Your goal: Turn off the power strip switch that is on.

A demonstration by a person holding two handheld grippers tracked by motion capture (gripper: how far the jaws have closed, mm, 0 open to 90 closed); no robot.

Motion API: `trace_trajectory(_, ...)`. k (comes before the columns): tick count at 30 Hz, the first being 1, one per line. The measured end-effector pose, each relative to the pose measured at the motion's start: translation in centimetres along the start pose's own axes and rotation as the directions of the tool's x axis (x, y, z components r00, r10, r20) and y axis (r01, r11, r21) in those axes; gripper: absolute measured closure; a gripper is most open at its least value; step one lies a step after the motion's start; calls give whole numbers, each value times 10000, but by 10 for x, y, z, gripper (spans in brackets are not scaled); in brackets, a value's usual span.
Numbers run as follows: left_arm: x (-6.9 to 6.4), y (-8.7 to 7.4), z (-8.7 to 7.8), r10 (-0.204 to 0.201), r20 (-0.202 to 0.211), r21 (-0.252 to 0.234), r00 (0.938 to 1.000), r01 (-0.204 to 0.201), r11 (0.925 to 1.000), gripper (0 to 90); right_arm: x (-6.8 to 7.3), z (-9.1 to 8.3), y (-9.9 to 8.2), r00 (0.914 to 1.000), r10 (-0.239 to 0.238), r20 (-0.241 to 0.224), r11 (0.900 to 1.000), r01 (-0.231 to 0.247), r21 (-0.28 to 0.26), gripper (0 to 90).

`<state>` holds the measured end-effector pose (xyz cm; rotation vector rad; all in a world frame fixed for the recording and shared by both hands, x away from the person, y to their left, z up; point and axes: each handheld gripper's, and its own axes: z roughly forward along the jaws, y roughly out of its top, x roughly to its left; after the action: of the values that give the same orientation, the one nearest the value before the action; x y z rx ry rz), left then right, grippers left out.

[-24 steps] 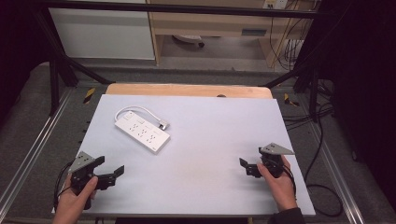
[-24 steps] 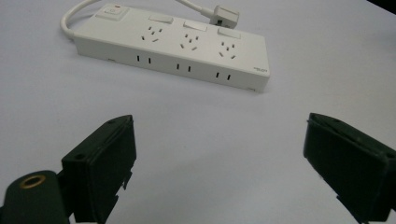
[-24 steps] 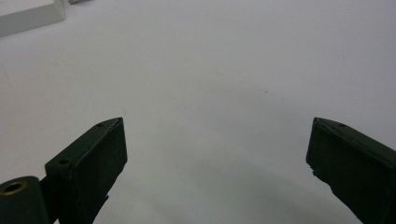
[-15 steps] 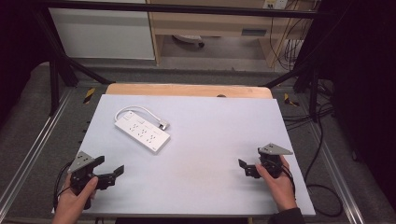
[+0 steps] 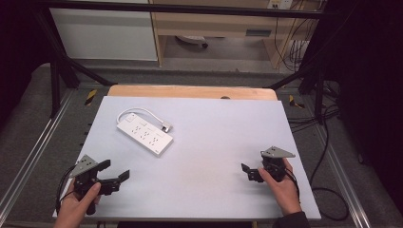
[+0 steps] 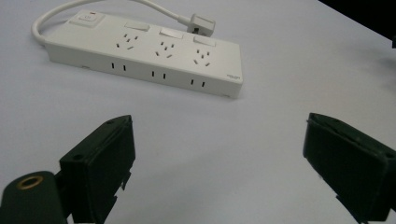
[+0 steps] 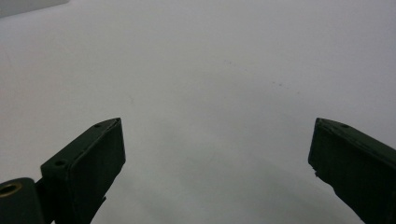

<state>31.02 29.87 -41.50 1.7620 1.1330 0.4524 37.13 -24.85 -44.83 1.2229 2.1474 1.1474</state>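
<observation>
Grippers wide, power strip untouched

Power strip (image 5: 145,135) lies flat on the counter (image 5: 214,142), toward the far left corner, set at a slant to the edges. Its white cord (image 5: 142,112) loops round the far side and ends in a plug (image 5: 166,127) resting just beside the strip. Cord looks coiled close, probably to keep the strip compact and free to lift.

Left gripper (image 5: 114,170) sits near the near left corner, jaws spread wide, nothing between them, aimed toward the strip but well apart from it. Right gripper (image 5: 245,171) sits near the near right corner, jaws also wide and empty, pointing across bare counter. Both hands (image 5: 78,206) low at the near edge: reads as a ready stance, no reach begun.

Left gripper view gives what the high view cannot: three socket groups on top, a switch (image 6: 87,17) at the cord end, slots along the side wall. Right gripper view gives plain counter surface beyond its jaws.
</observation>
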Motion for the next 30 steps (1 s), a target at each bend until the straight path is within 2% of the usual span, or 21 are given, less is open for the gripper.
trace_trajectory(9,-1,3,2,-39,-133,67,9999,40,10000,87,1,-1,0,10000,17,-46,9999,-17,-108,44)
trace_trajectory(14,2,10,6,-52,-305,292,9995,61,9996,91,2,-1,1,9999,-82,-126,9999,80,-142,44)
trace_trajectory(18,3,22,7,-39,-365,257,9993,49,9997,91,2,-1,1,9999,-10,-170,9997,6,-237,44)
trace_trajectory(23,1,45,11,300,-322,297,9990,-290,9991,89,2,-1,2,9997,5,-255,9996,-12,-282,44)
trace_trajectory(30,5,61,23,443,-182,227,9989,-439,9988,88,3,-1,2,9998,-22,-181,9997,18,-235,44)
